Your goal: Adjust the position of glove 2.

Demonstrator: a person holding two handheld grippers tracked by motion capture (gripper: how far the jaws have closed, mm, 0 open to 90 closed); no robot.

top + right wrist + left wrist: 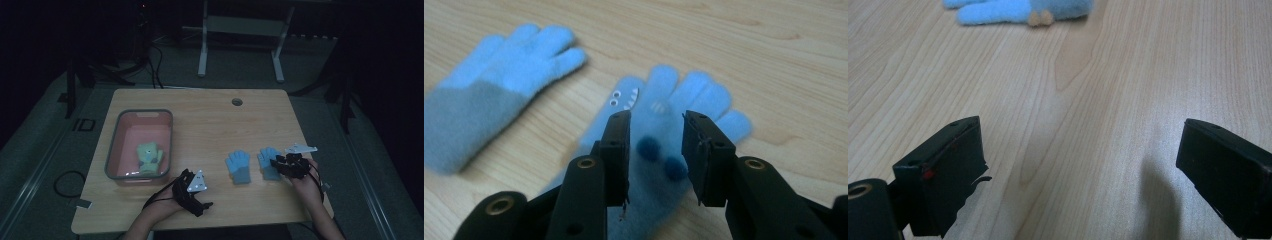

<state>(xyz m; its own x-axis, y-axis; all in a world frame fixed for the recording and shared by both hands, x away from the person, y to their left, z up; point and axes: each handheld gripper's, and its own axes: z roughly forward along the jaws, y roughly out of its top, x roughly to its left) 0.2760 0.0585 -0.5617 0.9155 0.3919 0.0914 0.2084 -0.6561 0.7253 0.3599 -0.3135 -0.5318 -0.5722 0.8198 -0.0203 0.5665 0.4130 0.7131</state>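
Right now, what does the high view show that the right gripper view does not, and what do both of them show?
High view alone: the pink bin with a yellow-green glove inside, the left gripper resting on the table, the person's forearms, and the floor beyond.

Right gripper view alone: the small face and dark pompoms on the decorated blue glove, and how the right gripper has its jaws apart above it, not pressing on it.

Both: the decorated blue glove, the plain blue glove beside it, the right gripper and the wooden tabletop.
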